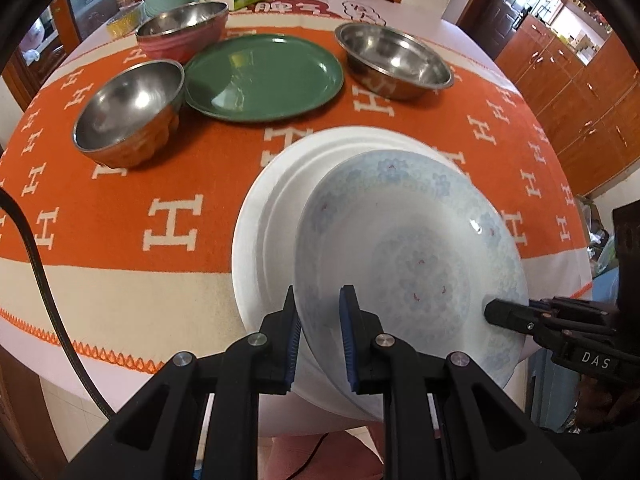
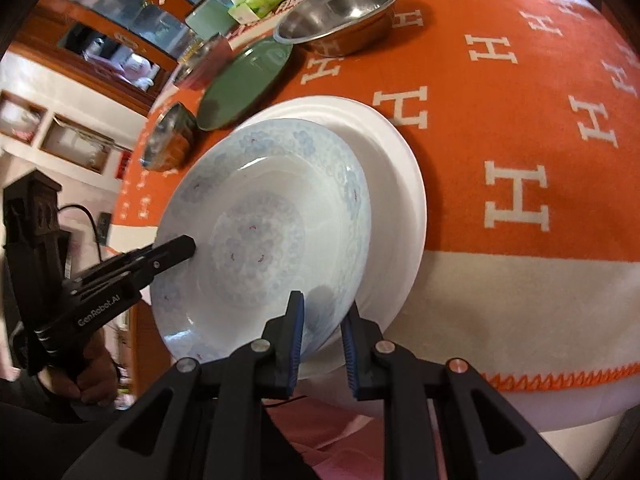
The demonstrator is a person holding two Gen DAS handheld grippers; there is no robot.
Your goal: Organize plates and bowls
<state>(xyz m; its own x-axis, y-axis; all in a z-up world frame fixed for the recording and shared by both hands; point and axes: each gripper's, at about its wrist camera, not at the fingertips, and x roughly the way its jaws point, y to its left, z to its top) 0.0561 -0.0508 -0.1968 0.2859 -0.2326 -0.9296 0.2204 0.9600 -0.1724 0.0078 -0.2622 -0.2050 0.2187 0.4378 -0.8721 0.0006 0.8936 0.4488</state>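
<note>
The blue-patterned plate (image 1: pixel 408 264) is held tilted at the near edge of the table, both grippers on its rim, over the white plate (image 1: pixel 272 208) lying flat on the orange cloth (image 1: pixel 160 184). The left gripper (image 1: pixel 320 344) is seen with its jaws astride the near-left rim, a small gap showing at one pad, so a firm clamp cannot be confirmed. The right gripper (image 2: pixel 322 344) straddles the near-right rim likewise. A slip is the danger: glazed china, thin rim, and part of the plate overhanging the table edge. Uneven lowering could knock the white plate. The green plate (image 1: pixel 264 76) and steel bowls (image 1: pixel 128 108) lie far, well apart.
</note>
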